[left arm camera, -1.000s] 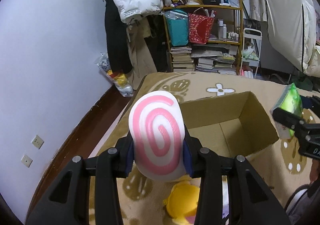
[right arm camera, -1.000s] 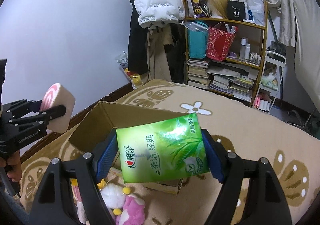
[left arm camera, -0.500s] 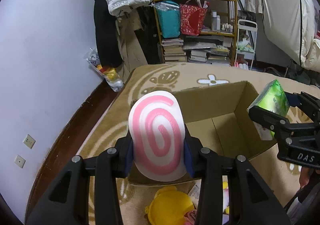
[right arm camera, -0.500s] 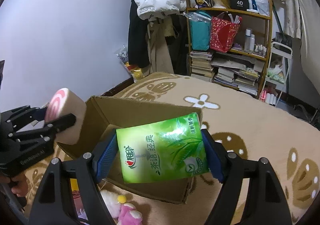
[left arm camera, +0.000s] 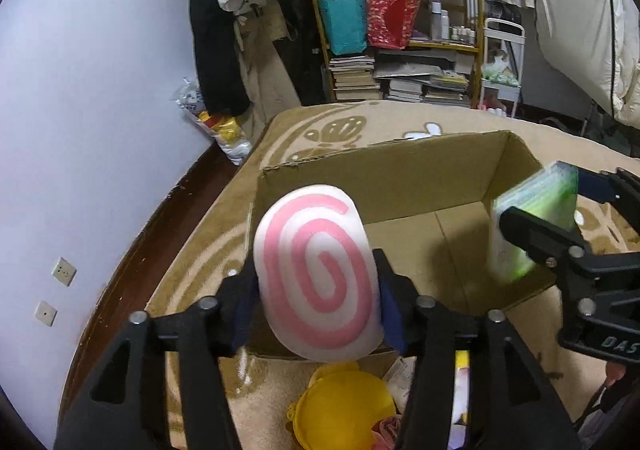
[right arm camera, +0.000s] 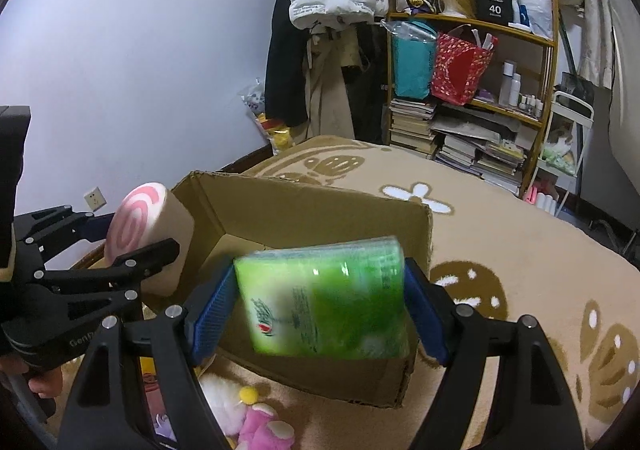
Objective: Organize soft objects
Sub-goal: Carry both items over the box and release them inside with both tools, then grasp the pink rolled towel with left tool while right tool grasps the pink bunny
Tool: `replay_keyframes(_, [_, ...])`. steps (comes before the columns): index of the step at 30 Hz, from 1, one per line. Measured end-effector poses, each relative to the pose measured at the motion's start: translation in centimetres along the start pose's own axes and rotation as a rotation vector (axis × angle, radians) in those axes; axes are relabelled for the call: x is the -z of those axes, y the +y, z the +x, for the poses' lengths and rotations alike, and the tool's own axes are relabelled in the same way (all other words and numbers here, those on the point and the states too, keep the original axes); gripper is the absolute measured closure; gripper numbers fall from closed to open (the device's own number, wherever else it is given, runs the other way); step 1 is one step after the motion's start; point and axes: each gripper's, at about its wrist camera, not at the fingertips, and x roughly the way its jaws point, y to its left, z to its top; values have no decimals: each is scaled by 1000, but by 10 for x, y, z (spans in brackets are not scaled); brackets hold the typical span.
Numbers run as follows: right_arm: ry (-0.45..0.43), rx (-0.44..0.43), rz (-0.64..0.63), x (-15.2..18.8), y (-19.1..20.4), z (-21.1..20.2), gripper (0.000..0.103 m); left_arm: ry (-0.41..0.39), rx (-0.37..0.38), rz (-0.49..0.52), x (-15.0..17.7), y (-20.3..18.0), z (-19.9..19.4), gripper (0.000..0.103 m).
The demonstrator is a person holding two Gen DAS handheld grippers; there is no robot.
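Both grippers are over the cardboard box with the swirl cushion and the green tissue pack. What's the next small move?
Probably finish opening both: the left gripper and right gripper are opening, with the swirl cushion and the blurred green tissue pack over the open cardboard box, so both should drop in.

Left wrist view: rides the left gripper, faces forward and down, close over cardboard box near-left edge | Right wrist view: same tilt, close at the near-right edge | Shared: box interior, carpet, far bookshelf, each other's gripper.
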Motion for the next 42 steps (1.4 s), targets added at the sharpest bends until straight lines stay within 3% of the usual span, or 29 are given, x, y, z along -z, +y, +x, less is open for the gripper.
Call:
replay_keyframes(2, [-7,-4,12,-1,-1,-2,8,-8,-16,-16,1,3,-2,20])
replay_keyframes(6, [-20,3,26,-3,-4,-9,0,-27,-33,-26,2,9,-8,17])
replay_keyframes(10, [-19,7,38,-5,-7,-18,0,-48,-55,-27,4,13,-19,3])
replay_keyframes(24, [-43,39,72,2,-3,-69,0,-69,-79,-62,22,26,-72,1])
replay_keyframes(30, [-58,30,107,13,3,-87,0,-40,-82,-91,34,30,-89,1])
replay_keyframes(42, [18,-24,136,46,16,-91,0,46,-60,-149,70,31,-100,1])
